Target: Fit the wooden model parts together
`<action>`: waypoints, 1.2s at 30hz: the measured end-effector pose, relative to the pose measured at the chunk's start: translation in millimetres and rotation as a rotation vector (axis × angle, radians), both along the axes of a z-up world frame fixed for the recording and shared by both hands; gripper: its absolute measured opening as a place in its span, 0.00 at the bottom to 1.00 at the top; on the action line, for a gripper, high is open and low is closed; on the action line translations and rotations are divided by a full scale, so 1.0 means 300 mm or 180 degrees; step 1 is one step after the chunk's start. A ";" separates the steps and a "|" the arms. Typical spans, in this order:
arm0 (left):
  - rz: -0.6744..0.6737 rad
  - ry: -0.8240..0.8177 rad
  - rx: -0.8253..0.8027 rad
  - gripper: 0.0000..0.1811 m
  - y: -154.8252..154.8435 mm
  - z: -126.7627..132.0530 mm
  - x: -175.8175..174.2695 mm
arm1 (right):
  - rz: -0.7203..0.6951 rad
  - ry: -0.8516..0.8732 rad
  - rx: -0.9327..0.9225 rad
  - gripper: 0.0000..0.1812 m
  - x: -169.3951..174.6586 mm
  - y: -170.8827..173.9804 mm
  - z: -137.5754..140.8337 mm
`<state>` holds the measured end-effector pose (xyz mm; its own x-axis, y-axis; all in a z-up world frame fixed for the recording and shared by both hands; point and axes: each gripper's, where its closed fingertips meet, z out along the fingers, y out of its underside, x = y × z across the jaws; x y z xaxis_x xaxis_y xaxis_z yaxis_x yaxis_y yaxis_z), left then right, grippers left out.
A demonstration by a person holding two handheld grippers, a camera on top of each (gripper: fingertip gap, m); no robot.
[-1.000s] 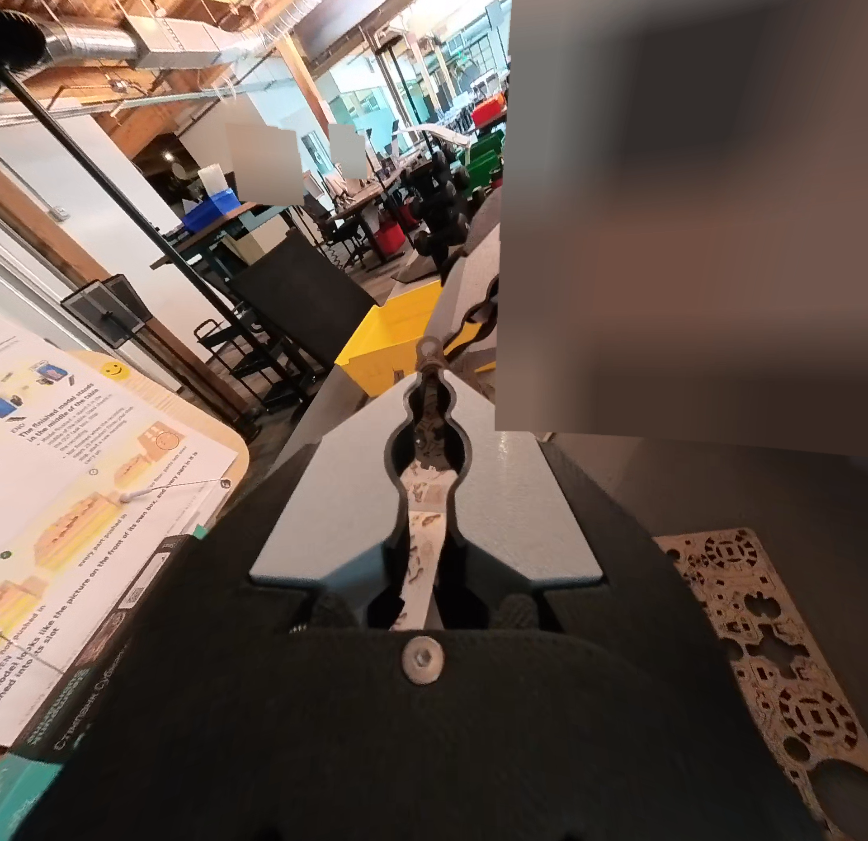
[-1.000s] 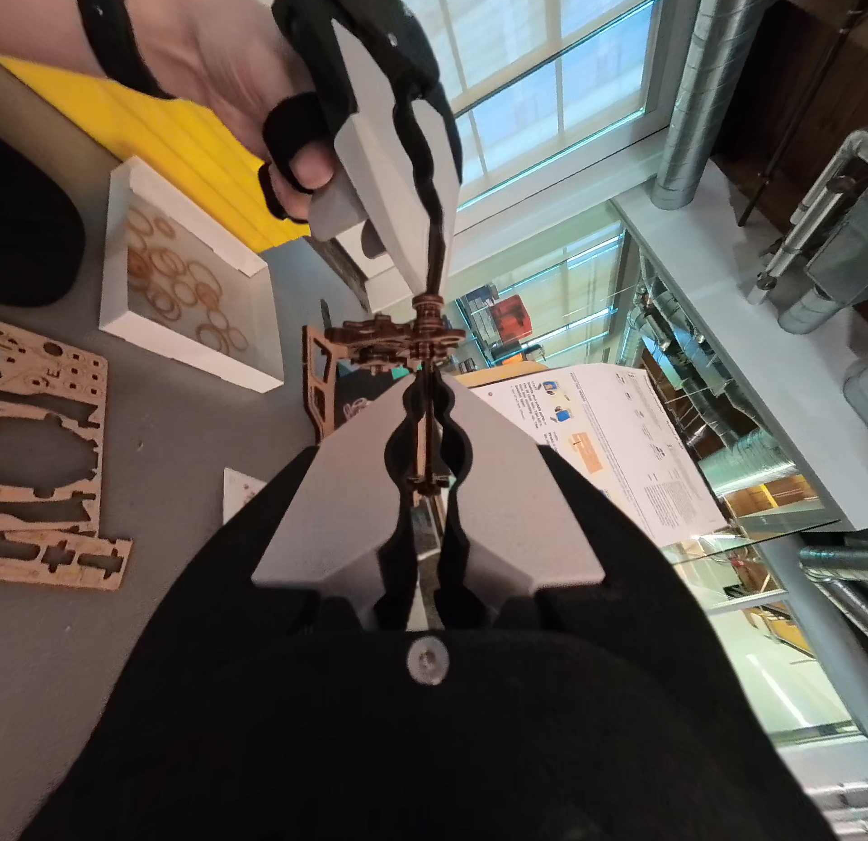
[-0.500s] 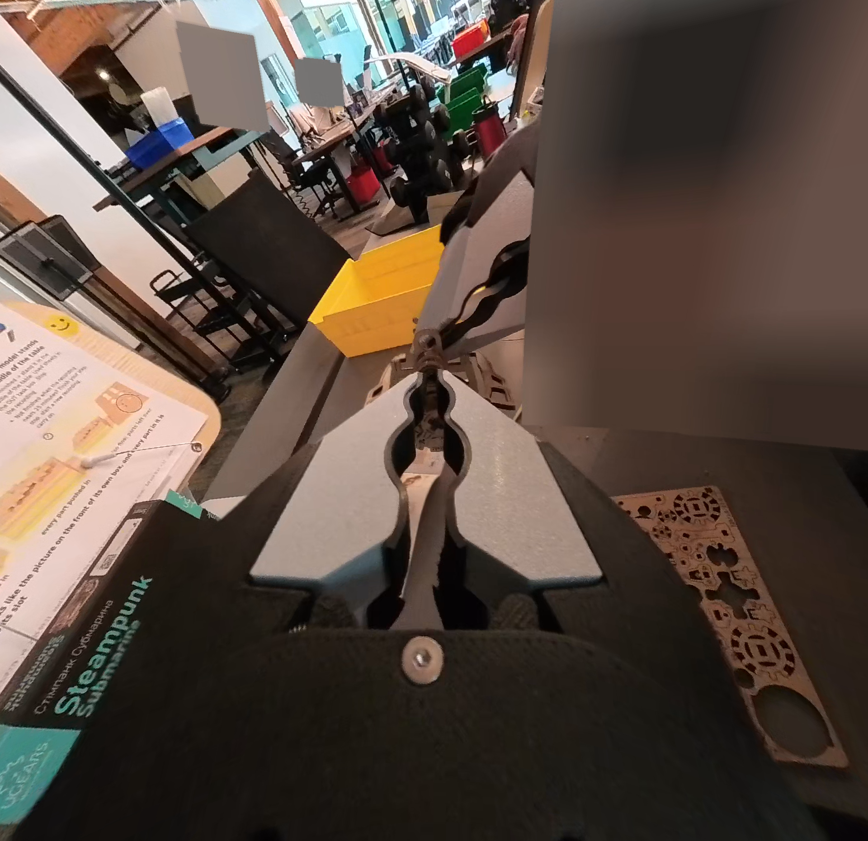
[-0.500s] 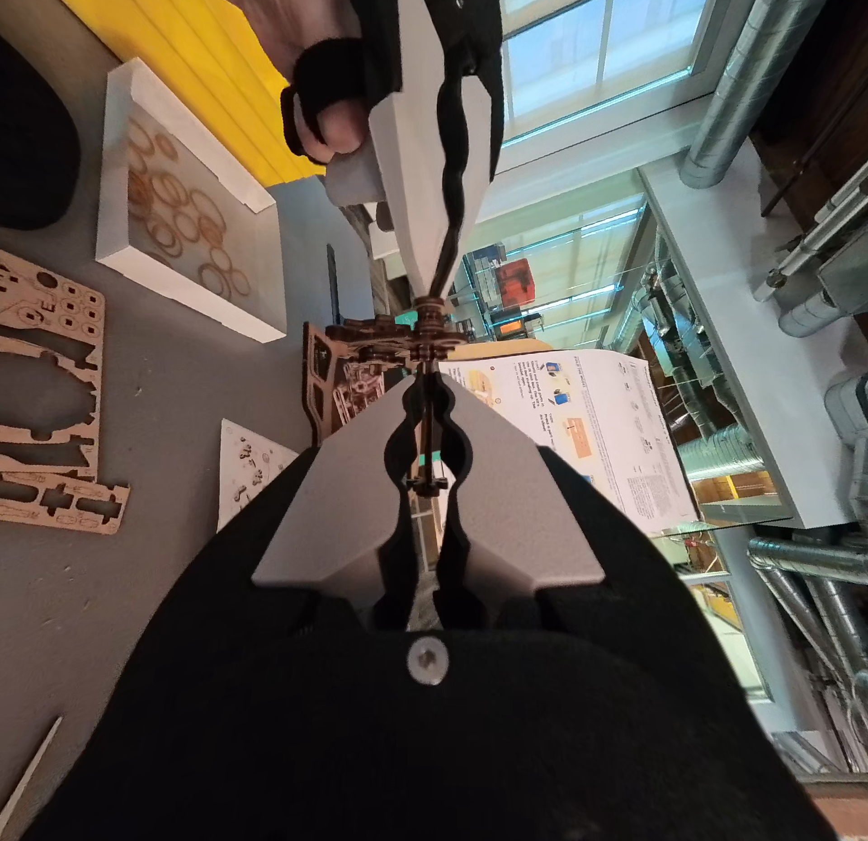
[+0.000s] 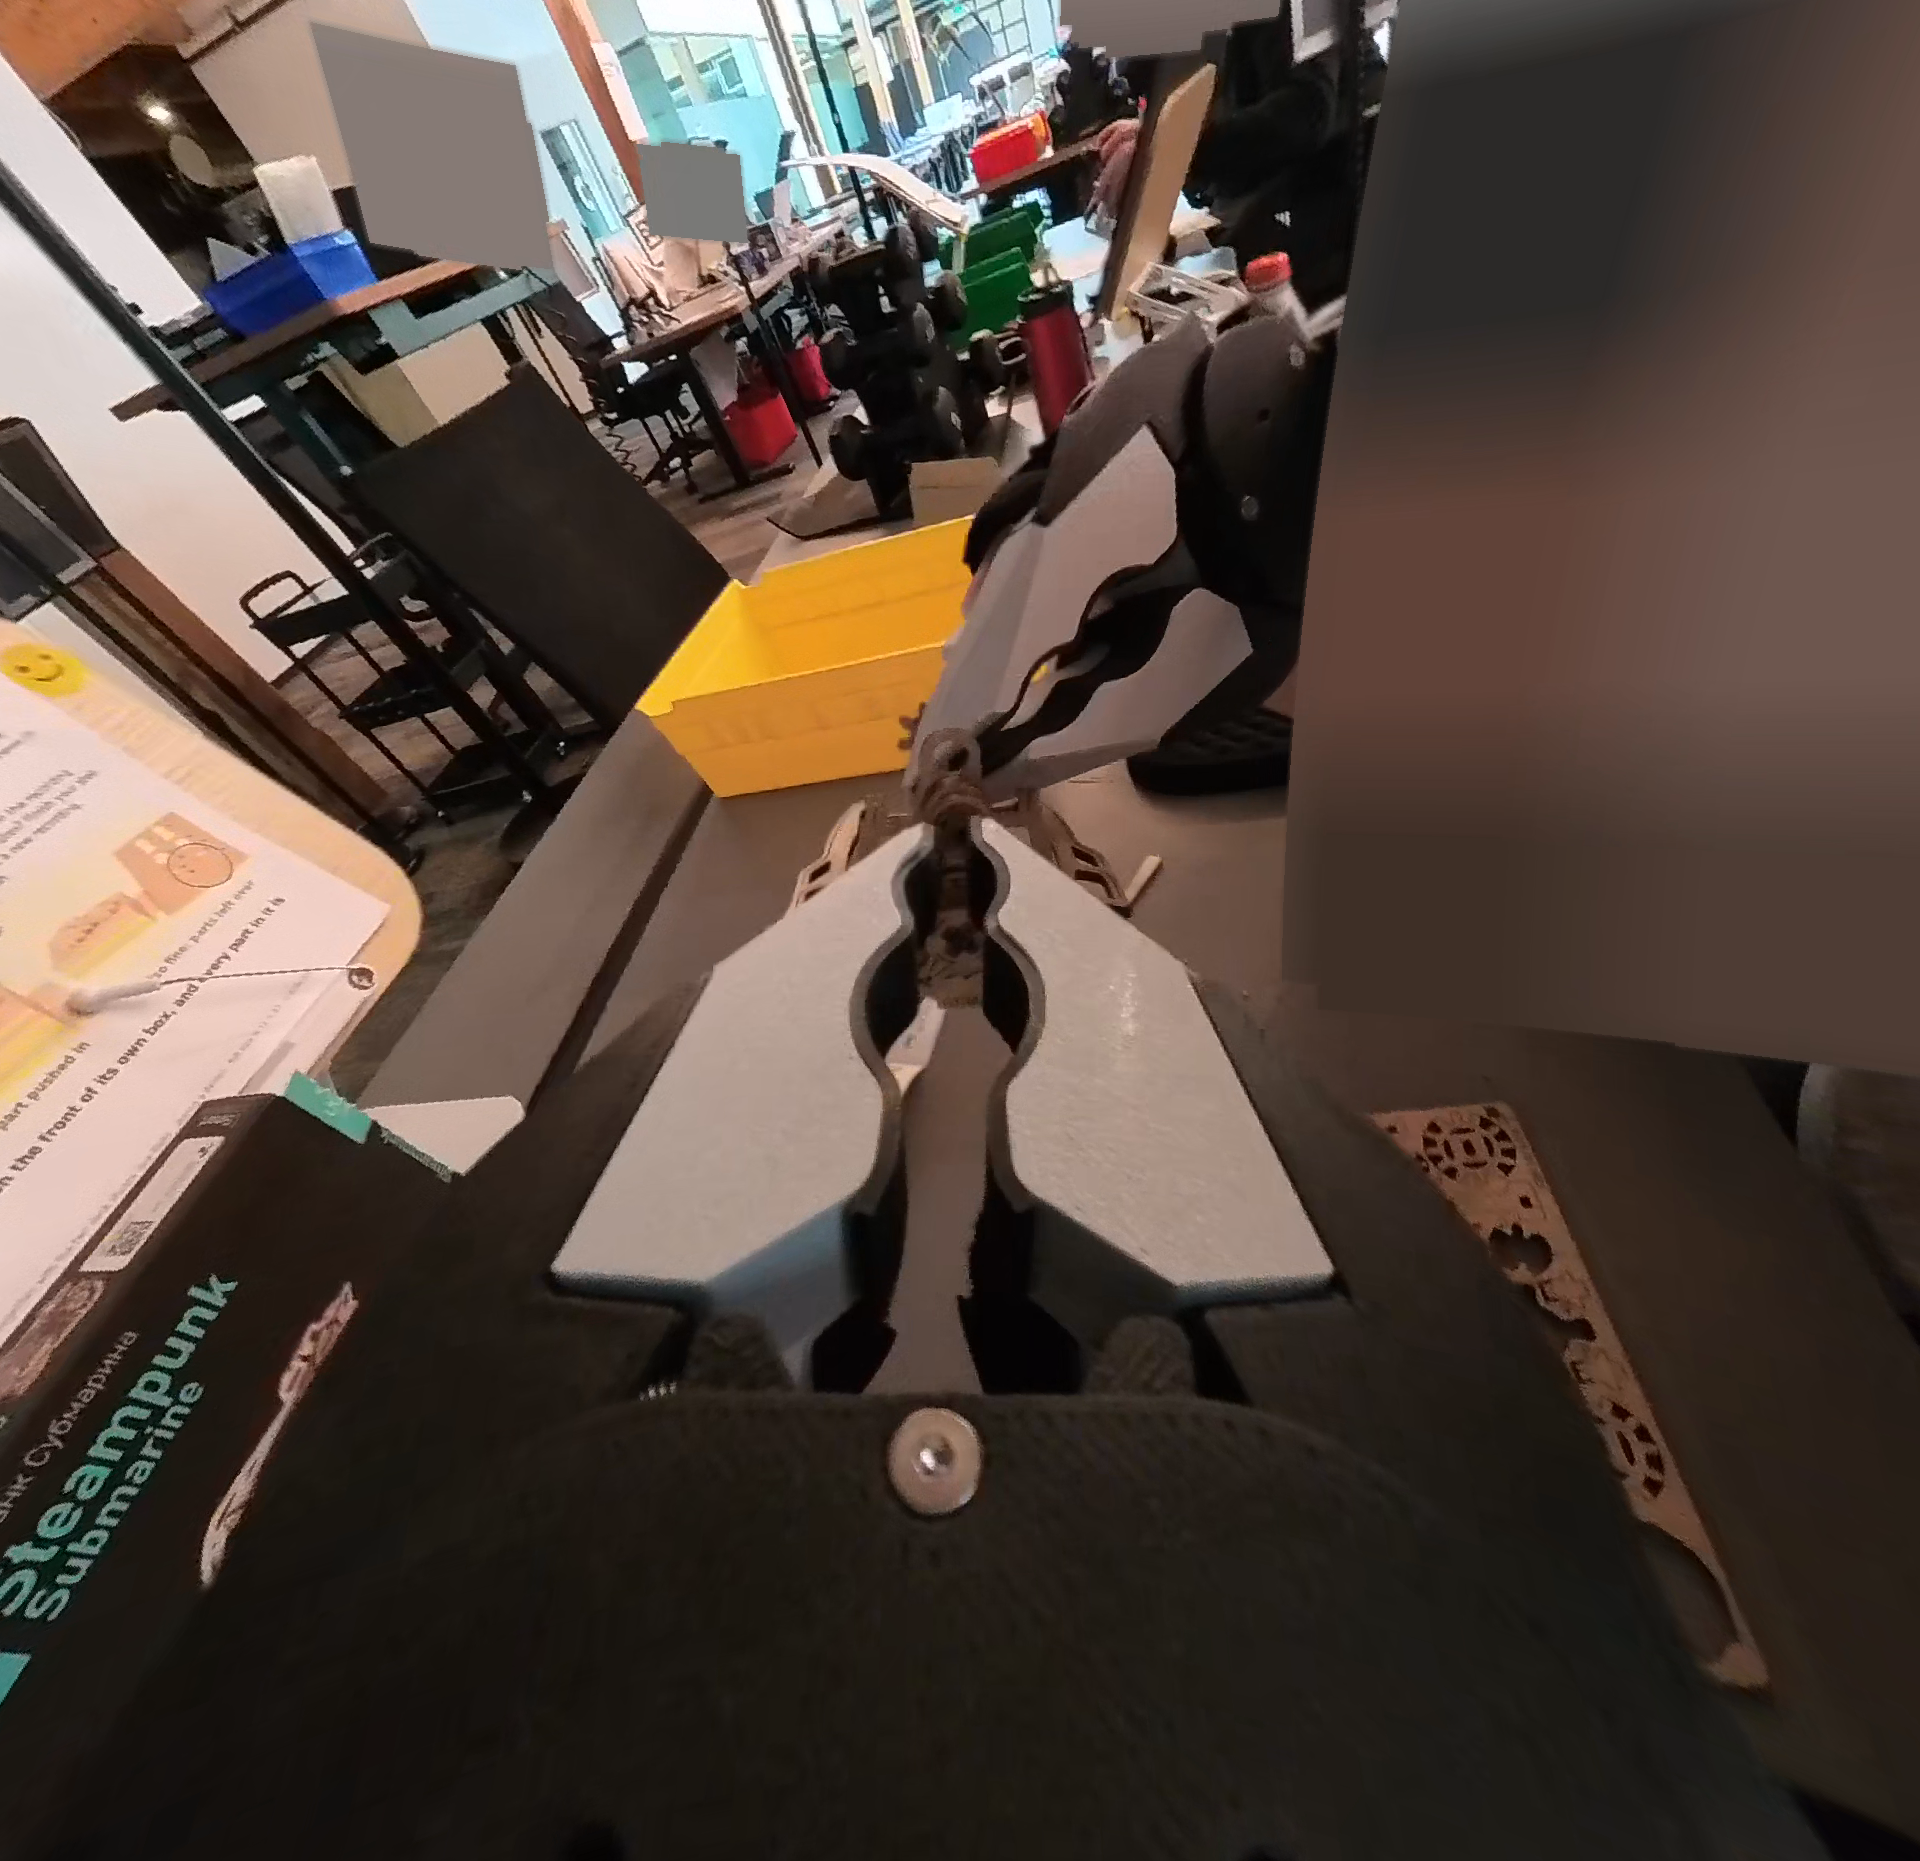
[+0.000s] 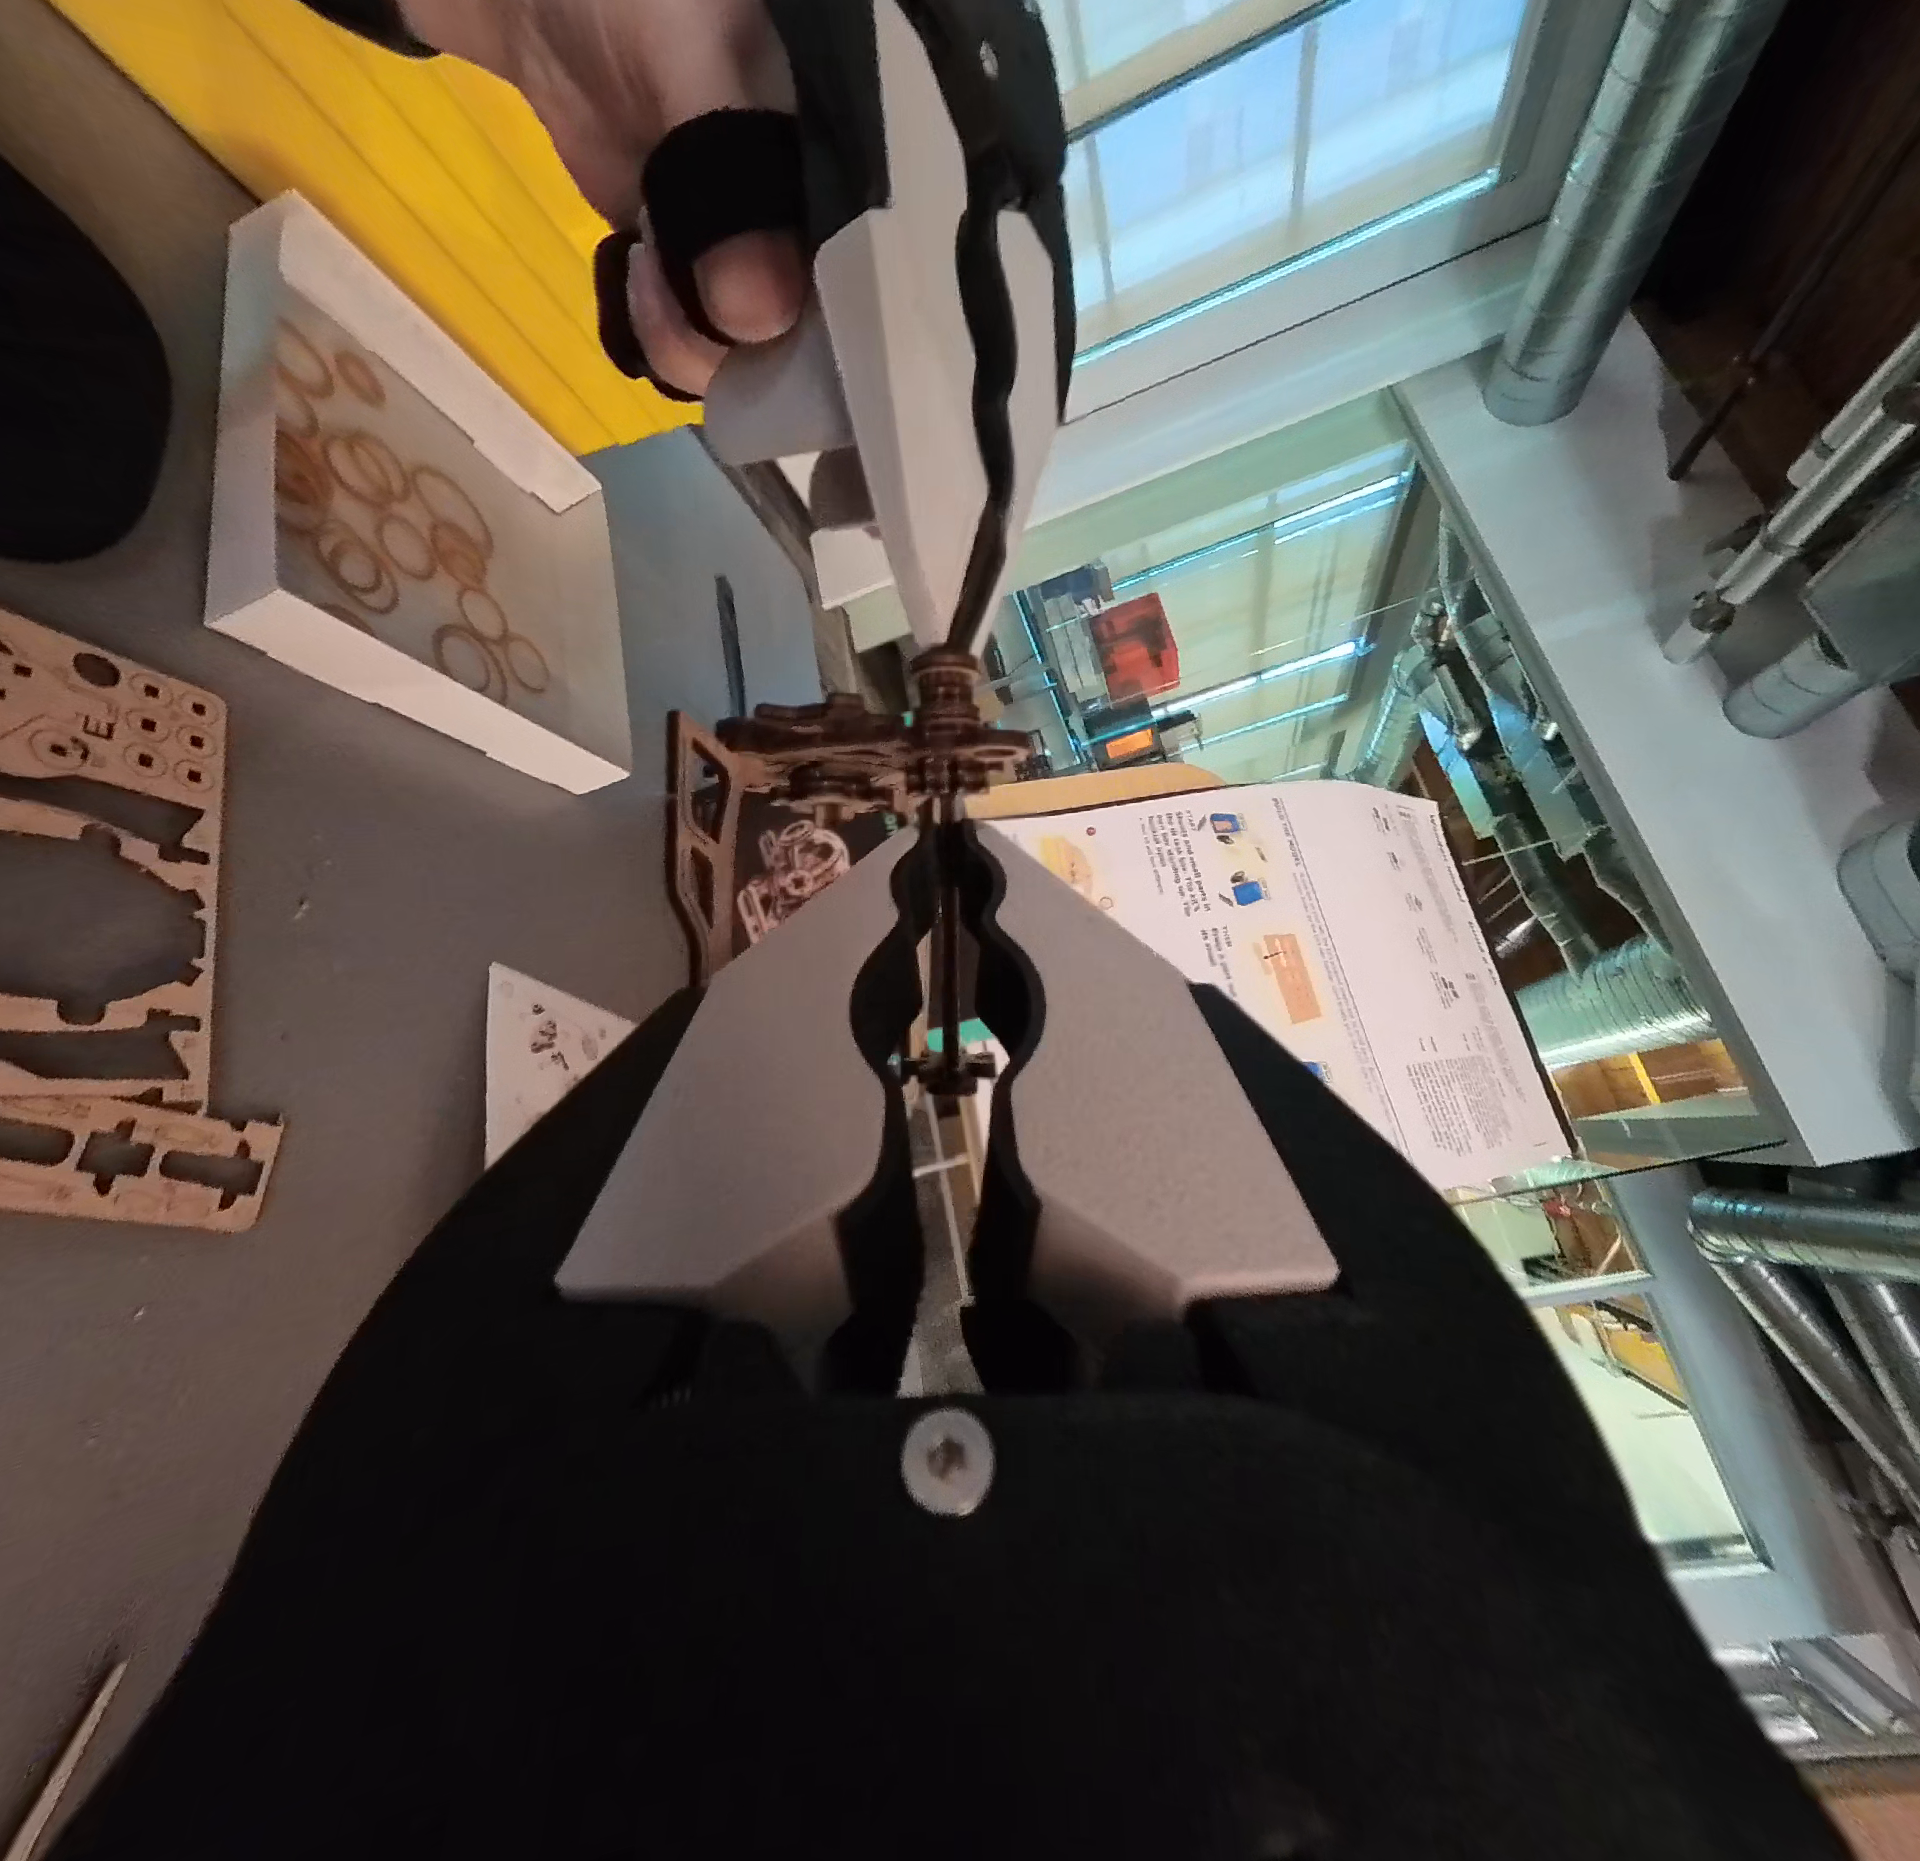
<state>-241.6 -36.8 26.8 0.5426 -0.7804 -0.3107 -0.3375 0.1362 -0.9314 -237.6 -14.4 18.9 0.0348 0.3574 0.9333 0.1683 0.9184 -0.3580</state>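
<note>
**Gear stack pinched from both ends, little room for error**

Gears on a thin axle (image 6: 948, 938) sit between the two grippers, held up off the grey bench (image 6: 395, 980). The right gripper (image 6: 943, 835) has its jaws closed on the axle, which runs back between them to a small cross piece. The left gripper (image 6: 951, 648), seen coming down from above in the right wrist view, has its jaws closed on the small hub at the top of the gear stack (image 6: 883, 762). In the left wrist view the left gripper (image 5: 951, 835) pinches the same cluster, with the right gripper (image 5: 961, 762) meeting it tip to tip.

Risks, as I judge them:

- Snapping. The axle is thin, and any sideways lean of one gripper against the other would likely bend or break it.
- Slipping. Both grips take only a narrow edge of wood, so a hard push could make a part pop out and drop to the bench among the cut-out wooden sheets (image 6: 104, 928).
- Jamming. If hub and axle are not lined up, pressing harder would wedge them crooked; whether they are square is too small to tell.
- Collision. The partly built frame (image 6: 707, 855) stands just behind the gears, so a jolt may knock it over.
</note>
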 end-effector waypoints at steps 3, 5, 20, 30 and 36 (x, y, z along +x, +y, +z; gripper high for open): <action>0.0013 0.0031 -0.0038 0.03 0.004 -0.008 -0.007 | -0.0040 0.0078 -0.0024 0.00 0.004 0.006 0.017; 0.0048 0.0043 -0.0008 0.04 0.006 -0.005 -0.015 | -0.0028 0.0122 -0.0068 0.00 0.011 0.008 0.029; 0.0082 -0.0580 0.0380 0.16 -0.008 0.120 0.038 | 0.0659 0.0550 -0.0989 0.00 0.035 0.002 0.084; 0.0160 -0.0387 0.0453 0.07 0.015 0.079 0.066 | 0.0656 0.0471 -0.0945 0.01 0.022 -0.008 0.066; 0.0194 -0.0325 0.0496 0.06 0.016 0.078 0.061 | 0.0661 0.0462 -0.0938 0.01 0.023 -0.006 0.063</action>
